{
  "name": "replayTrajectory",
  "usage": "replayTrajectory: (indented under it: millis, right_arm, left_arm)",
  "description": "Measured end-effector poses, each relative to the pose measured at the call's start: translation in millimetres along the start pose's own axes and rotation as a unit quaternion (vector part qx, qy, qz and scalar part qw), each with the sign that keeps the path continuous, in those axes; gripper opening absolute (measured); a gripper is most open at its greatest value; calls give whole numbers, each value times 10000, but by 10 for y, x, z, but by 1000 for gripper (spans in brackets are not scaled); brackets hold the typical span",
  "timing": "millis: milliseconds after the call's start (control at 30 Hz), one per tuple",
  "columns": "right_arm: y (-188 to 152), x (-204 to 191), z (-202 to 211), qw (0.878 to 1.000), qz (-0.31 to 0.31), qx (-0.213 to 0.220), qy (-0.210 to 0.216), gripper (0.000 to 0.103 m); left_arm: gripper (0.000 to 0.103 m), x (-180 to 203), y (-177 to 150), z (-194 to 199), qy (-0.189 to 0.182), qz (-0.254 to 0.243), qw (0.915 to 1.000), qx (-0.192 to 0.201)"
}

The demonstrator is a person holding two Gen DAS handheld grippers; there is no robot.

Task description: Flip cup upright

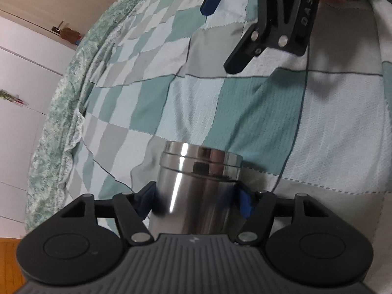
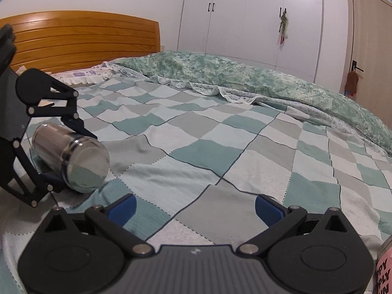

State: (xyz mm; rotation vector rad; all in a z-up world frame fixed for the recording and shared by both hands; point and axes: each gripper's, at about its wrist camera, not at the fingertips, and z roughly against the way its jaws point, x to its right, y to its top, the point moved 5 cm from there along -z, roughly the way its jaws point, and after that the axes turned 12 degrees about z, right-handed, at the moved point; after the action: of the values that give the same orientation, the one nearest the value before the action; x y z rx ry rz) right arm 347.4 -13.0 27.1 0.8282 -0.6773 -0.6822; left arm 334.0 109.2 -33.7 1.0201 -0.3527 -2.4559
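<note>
A steel cup (image 1: 196, 183) lies on its side on a bed covered by a checked quilt (image 1: 152, 93) of teal, grey and pale squares. The left claw (image 1: 196, 196) is clamped on it: one blue pad (image 1: 147, 199) presses each side of the cup's body, and the cup points straight out ahead of the claw, its ringed end farthest from it.

From the right claw's camera the same cup (image 2: 71, 156) sits ahead and to the left, gripped by the left claw (image 2: 61, 152), whose black linkage reaches in from the left edge. The cup's flat, mirror-like end faces this camera and reflects the quilt (image 2: 220, 147). Whether the cup's side rests on the quilt or hangs just above it is unclear.

The right claw (image 2: 194, 210) is spread wide and holds nothing; its two blue pads (image 2: 123, 208) stand well apart above the bare quilt. In the left camera it (image 1: 220, 17) hangs ahead and to the right, beyond the cup, not touching it.

Beyond the right claw a green patterned duvet (image 2: 245, 78) is bunched along the far edge of the bed. A wooden headboard (image 2: 85, 41) stands ahead to the left, and white wardrobe doors (image 2: 245, 24) stand ahead. At the lower right edge, just beside the right claw, is a sliver of a pink can (image 2: 384, 272) with dark lettering.
</note>
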Motion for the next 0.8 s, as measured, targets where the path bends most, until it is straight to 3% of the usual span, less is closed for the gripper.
replayTrajectory:
  millis: [433,800]
  right_arm:
    - [59,39,255,9992,-116,343,195,103]
    - [190,-178,807,9955,68,771,549,103]
  left_arm:
    - [64,130,234,434,870,-129,9954,-377]
    - [64,402,266,1124,1639,-86,9828,-850]
